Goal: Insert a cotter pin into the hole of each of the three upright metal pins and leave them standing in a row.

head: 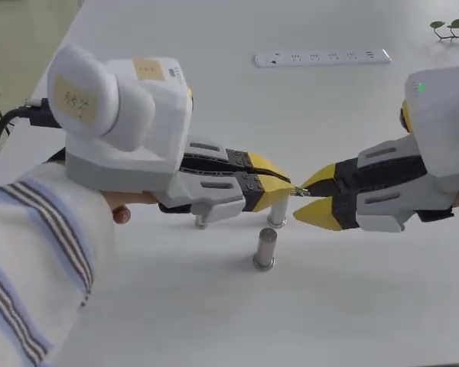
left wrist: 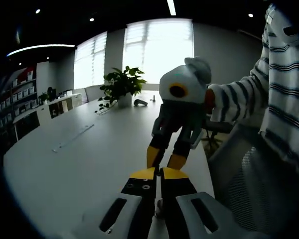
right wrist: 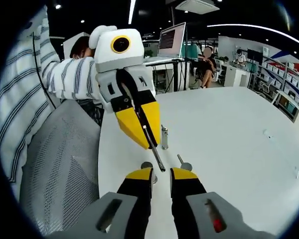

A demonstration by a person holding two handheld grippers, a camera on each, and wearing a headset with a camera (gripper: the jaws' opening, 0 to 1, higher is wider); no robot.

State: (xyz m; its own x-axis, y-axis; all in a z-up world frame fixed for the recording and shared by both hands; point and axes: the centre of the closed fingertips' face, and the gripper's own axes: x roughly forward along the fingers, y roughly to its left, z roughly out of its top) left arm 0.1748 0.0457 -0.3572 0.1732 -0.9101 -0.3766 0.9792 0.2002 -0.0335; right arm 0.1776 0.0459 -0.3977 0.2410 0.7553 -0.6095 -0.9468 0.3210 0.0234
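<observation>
Jaws of my left gripper [right wrist: 152, 145] pinched tight on a cotter pin [right wrist: 157, 158], its thin shaft poking out past the tips. Right gripper [right wrist: 162, 174] jaws part open, gripping nothing. The cotter pin's free end sits in the gap between them; cannot tell if it touches. Both grippers are tip to tip above the bench [head: 352, 306], which reads as a handover or regrip.

Uprights below, three close together: front pin [head: 265, 248], back pin [head: 277, 217], left pin [head: 201, 222], the last half hidden under the left gripper. All standing.

In the right gripper view one of the three shows a thin stem by its top, maybe a cotter already in; not sure.

Judgement: at least two holes left to fill, and the row is not yet lined up.
</observation>
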